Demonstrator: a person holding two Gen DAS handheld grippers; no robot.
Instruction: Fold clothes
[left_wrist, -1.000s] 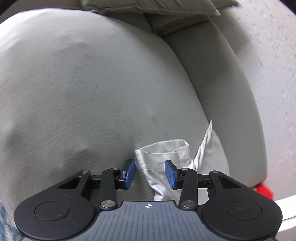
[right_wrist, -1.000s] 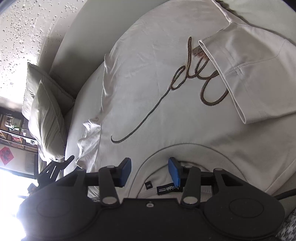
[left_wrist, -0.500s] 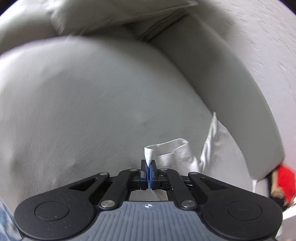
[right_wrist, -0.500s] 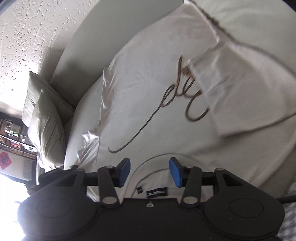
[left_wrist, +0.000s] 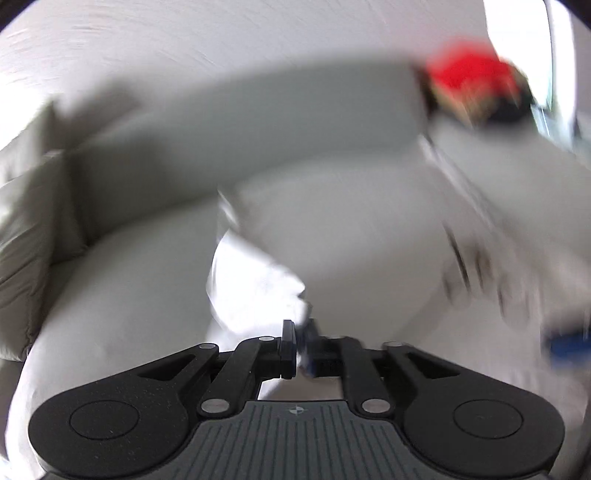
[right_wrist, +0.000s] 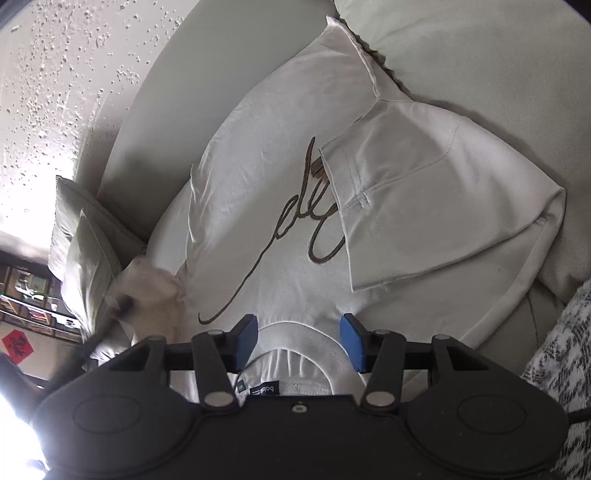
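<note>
Left gripper (left_wrist: 301, 345) pinches sleeve (left_wrist: 255, 288), jaws opening; right gripper (right_wrist: 299, 341) angled downward.

pale grey sofa (right_wrist: 461, 48), matching cushion (right_wrist: 85, 240), speckled white wall (right_wrist: 55, 74), bright glare at lower left
</note>
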